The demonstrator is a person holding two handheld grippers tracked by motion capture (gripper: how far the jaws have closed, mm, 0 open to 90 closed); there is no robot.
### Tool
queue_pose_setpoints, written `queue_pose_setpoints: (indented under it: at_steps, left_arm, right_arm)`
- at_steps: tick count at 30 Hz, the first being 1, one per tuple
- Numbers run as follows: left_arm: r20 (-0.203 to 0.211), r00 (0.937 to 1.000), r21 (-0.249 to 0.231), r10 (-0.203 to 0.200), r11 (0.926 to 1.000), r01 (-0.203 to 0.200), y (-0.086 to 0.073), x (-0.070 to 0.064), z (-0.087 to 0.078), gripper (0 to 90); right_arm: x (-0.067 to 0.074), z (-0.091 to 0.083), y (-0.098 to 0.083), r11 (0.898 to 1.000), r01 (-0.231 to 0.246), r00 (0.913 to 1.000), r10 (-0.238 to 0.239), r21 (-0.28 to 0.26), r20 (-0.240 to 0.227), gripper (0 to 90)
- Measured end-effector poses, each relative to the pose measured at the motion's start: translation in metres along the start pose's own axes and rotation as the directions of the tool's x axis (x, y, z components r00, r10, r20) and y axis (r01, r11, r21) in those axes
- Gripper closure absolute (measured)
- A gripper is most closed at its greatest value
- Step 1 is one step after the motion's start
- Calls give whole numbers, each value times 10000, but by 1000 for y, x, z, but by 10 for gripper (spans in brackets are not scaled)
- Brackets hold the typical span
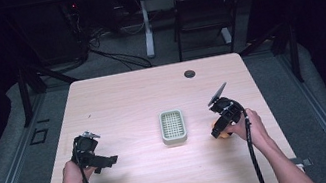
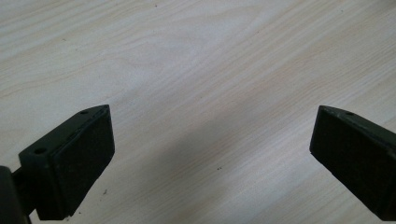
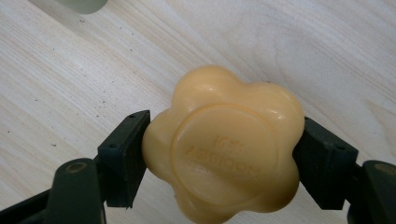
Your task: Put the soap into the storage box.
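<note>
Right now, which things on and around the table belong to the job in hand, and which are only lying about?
Belong to the job:
- yellow flower-shaped soap, clamped in the right claw
- pale green soap dish at the table's middle, likely where it goes
- left claw, open over bare wood

Lying about:
- black chair behind the table
- cables on the floor
- round grommet in the table top

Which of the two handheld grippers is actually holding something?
The right gripper: its jaws press on a yellow flower-shaped soap. The left gripper has wide-open jaws over bare table.
</note>
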State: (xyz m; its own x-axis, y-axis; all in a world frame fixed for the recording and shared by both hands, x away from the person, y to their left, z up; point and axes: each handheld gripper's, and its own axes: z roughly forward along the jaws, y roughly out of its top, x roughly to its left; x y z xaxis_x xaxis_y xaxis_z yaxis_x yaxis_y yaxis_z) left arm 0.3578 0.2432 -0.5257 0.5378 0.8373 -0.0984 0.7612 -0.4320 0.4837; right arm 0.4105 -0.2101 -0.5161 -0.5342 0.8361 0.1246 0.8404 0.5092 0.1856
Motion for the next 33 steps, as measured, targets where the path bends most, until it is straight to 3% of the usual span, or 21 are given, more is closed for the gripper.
queue_pose_setpoints:
  at_steps: [2, 5, 7, 8, 10, 11, 13, 15, 30, 33]
  left_arm:
    - [-1, 10000, -10, 7, 10000, -7, 0, 0, 0, 0]
    - [11, 10000, -2, 12, 10000, -12, 0, 0, 0, 0]
    - [26, 10000, -3, 15, 10000, -15, 0, 0, 0, 0]
    - [21, 10000, -5, 10, 10000, -10, 0, 0, 0, 0]
    - [13, 10000, -9, -2, 10000, 2, 0, 1, 0, 0]
    - [13, 10000, -9, -2, 10000, 2, 0, 1, 0, 0]
    - [21, 10000, -3, 11, 10000, -11, 0, 0, 0, 0]
    - [20, 10000, 3, 5, 10000, -5, 0, 0, 0, 0]
    - [16, 10000, 2, 25, 10000, -25, 0, 0, 0, 0]
    - [6, 10000, 3, 14, 10000, -14, 0, 0, 0, 0]
  right_arm:
    - [-2, -4, 4, 9976, 466, 9988, -474, 521, 137, 262]
    - [2, -1, 4, 9999, 139, 9999, -139, 55, 53, 262]
    - [2, -5, 9, 9970, 554, 9984, -559, 540, 89, 262]
    - [4, -3, 8, 9991, 372, 9993, -373, 202, 57, 262]
    - [7, -3, 11, 9996, 263, 9997, -263, 36, 10, 262]
    - [7, -3, 11, 9996, 263, 9997, -263, 36, 10, 262]
    - [7, -7, 17, 9963, 703, 9974, -708, 489, 93, 262]
    - [9, -5, 17, 9987, 482, 9988, -482, 171, 8, 262]
    - [20, -10, 38, 9964, 817, 9966, -818, 225, 22, 262]
    - [23, -10, 40, 9975, 697, 9976, -697, 86, 1, 262]
